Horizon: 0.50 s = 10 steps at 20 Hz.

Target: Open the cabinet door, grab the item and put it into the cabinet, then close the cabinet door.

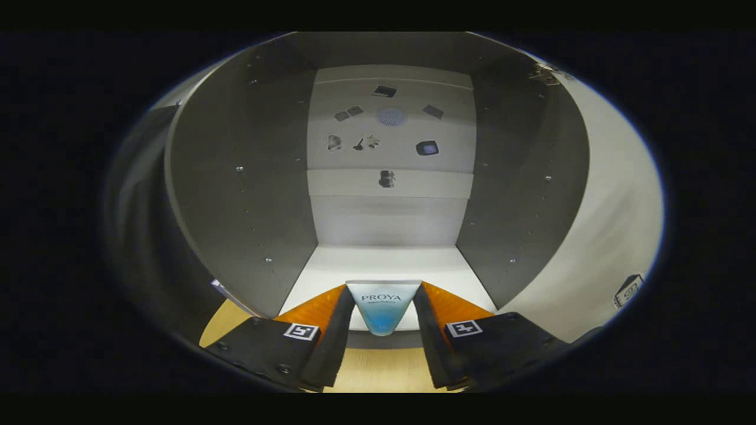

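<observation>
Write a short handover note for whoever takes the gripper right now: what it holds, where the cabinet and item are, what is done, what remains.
Gripper: shut on the tube, both fingers pressing its sides.
Cabinet: straight ahead, open; its white floor lies just beyond the fingers.
Done: door opened, tube picked up.
Left: move the tube in, set it on the cabinet floor, let go, pull back, close the door.

White and blue tube, grey cabinet

White plastic tube [383, 307] fading to blue; grey-walled cabinet [248, 195] with white floor and back panel; pale yellow wooden counter [378, 369].

Glossy plastic tube [383, 310], matt cabinet [248, 195]
</observation>
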{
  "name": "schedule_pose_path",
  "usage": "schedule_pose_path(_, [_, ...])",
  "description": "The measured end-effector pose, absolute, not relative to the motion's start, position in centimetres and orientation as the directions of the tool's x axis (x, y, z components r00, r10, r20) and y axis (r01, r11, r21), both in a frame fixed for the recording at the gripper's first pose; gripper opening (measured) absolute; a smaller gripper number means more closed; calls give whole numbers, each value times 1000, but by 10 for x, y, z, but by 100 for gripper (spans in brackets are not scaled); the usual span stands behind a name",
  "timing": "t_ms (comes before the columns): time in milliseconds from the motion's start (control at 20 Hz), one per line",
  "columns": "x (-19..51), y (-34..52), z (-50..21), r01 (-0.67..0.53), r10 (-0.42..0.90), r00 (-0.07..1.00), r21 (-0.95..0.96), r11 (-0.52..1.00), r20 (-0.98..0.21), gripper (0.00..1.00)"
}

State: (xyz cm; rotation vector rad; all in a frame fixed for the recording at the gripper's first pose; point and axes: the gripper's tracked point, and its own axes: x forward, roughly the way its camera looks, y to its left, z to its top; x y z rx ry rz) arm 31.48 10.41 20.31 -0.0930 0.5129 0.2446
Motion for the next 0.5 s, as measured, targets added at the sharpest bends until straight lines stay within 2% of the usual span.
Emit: schedule_pose_path(500, [379, 99, 163, -263, 220, 813, -3, 965, -540, 65])
